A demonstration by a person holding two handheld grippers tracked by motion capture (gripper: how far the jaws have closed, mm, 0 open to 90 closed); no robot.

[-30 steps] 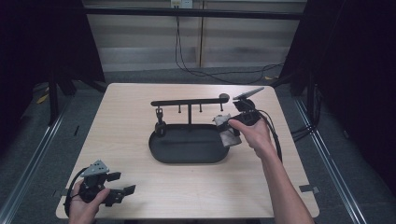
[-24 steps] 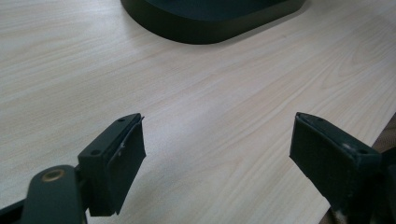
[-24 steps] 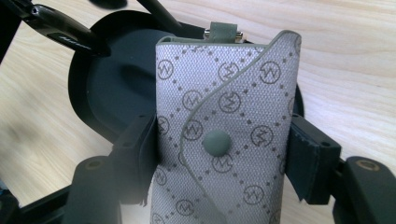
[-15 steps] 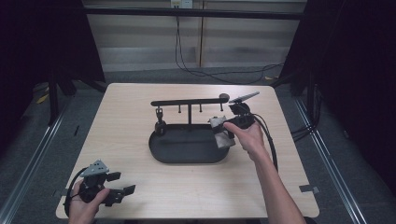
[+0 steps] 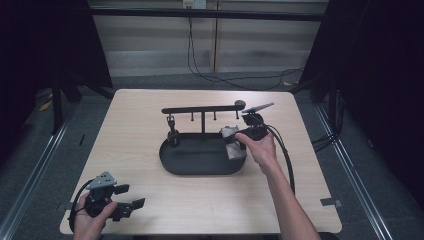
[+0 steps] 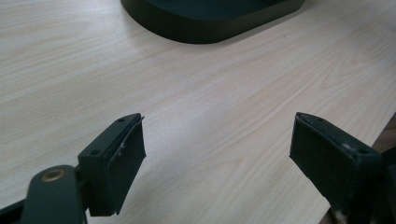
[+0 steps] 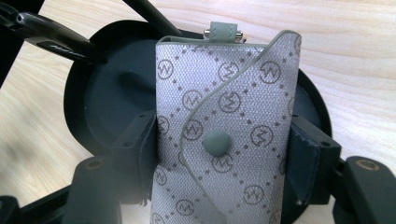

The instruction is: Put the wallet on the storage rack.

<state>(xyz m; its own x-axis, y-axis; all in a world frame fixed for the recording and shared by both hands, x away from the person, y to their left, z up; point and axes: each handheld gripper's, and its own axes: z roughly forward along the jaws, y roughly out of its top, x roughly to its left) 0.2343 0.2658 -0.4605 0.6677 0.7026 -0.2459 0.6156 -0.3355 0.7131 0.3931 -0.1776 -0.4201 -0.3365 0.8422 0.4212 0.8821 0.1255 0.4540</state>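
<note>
Holding: right gripper (image 7: 223,168) has its jaws closed against both sides of a small grey patterned pouch (image 7: 224,126), a snap-button flap facing the camera and a little loop at its top end.
Where the pouch is: over the right end of the dark oval tray (image 5: 200,162), just under the right tip of the rack's crossbar (image 5: 202,108); whether it touches the tray floor I cannot tell.
Why gripped that way: squeezing the flat sides leaves the top loop free, which looks meant for one of the hooks under the bar, or else for setting the pouch down in the tray.
Left gripper: (image 5: 131,205) rests at the table's (image 5: 320,150) near left corner, well apart from the tray, jaws spread wide with nothing between them, likely parked out of the way.
Right gripper view adds: the pouch's pattern, button, loop and the pads' contact.
High view adds: the whole rack, a dark item (image 5: 173,136) hanging at its left, and both hands' positions.
Left gripper view adds: bare wood between the open jaws and the tray's near edge (image 6: 210,32) beyond.
</note>
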